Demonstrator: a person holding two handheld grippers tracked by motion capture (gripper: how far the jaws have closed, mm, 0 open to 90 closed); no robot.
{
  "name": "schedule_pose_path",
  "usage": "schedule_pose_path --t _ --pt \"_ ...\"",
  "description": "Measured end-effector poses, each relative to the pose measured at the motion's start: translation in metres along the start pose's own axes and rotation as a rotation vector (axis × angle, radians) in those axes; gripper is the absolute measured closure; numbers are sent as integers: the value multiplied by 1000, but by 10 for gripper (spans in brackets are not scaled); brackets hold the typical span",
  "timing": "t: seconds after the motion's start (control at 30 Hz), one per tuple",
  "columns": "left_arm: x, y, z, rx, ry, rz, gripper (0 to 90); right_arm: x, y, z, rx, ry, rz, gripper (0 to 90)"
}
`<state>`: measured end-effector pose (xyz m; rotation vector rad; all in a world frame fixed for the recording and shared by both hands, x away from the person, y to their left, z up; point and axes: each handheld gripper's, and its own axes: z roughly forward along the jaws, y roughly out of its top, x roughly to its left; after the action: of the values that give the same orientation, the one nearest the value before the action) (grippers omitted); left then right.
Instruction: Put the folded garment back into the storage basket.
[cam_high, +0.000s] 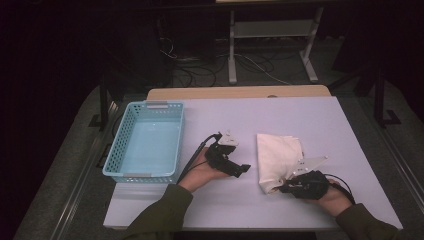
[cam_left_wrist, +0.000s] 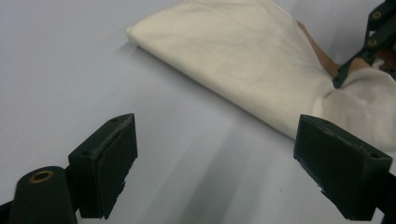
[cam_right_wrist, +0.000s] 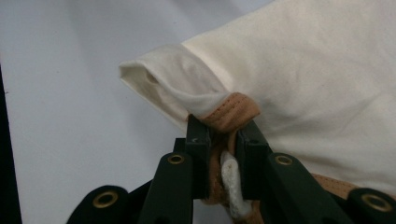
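A folded cream cloth bag (cam_high: 277, 152) lies on the white table (cam_high: 320, 125), right of centre. A tan strap (cam_right_wrist: 233, 112) runs along its near corner. My right gripper (cam_high: 284, 188) is shut on that strap and the cloth edge at the bag's near-left corner; in the right gripper view (cam_right_wrist: 224, 135) the strap is pinched between the two jaws. My left gripper (cam_high: 242, 169) hovers just left of the bag, pointing toward it, open. In the left gripper view (cam_left_wrist: 215, 163) its jaws stand wide apart over bare table, with the bag (cam_left_wrist: 243, 60) ahead and the right gripper (cam_left_wrist: 355, 60) at its far corner.
A light blue perforated basket (cam_high: 118, 142) stands at the table's left, empty. A wooden strip (cam_high: 240, 92) borders the table's far edge. Beyond it are a white frame stand (cam_high: 270, 30) and cables on the dark floor. Bare tabletop lies behind and right of the bag.
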<state>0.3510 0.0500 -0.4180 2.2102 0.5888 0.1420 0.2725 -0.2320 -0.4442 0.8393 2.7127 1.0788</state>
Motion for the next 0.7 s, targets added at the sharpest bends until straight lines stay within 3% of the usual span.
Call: schedule_pose_path --t 0.27,0.7 --pt "6 19 20 -14 21 2 133 0 1 0 6 4 -8 771" --pt "24 45 38 -18 49 21 142 0 2 0 15 5 -16 769"
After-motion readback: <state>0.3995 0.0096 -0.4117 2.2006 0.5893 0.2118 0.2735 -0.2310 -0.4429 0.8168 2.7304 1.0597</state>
